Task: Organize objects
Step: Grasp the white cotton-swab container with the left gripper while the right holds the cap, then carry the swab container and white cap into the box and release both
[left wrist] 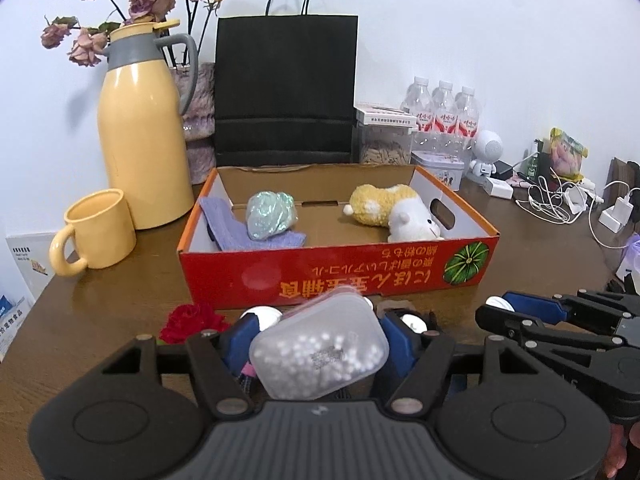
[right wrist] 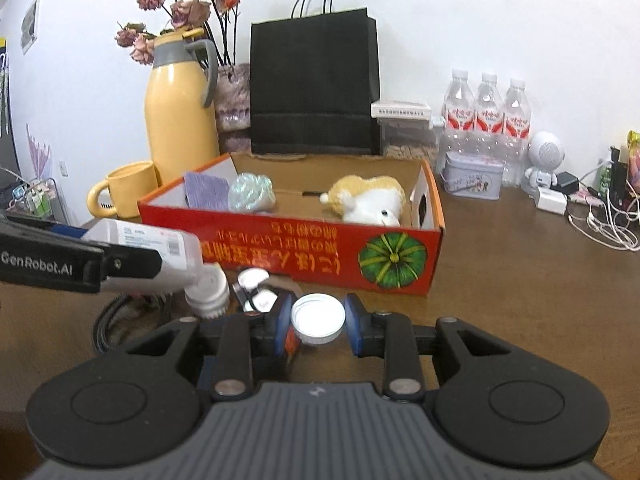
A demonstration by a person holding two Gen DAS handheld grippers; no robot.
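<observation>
My left gripper (left wrist: 320, 326) is shut on a translucent plastic bottle (left wrist: 320, 354) with small white pellets inside; in the right wrist view the bottle (right wrist: 148, 252) lies sideways with its open threaded neck (right wrist: 208, 290) toward my right gripper. My right gripper (right wrist: 318, 320) is shut on the bottle's white cap (right wrist: 318, 318), held just right of the neck. The right gripper also shows in the left wrist view (left wrist: 520, 312). Behind stands an open red cardboard box (left wrist: 340, 276) holding a purple cloth (left wrist: 240, 224), a shiny teal bundle (left wrist: 270, 214) and a plush toy (left wrist: 396, 212).
A yellow thermos (left wrist: 140, 128), yellow mug (left wrist: 96, 232) and a vase of dried roses stand at the left. A black paper bag (left wrist: 286, 88), water bottles (left wrist: 444, 116), a tin, a small white robot figure and chargers with cables (left wrist: 560, 204) line the back and right. A red fabric rose (left wrist: 192, 320) lies by the left gripper.
</observation>
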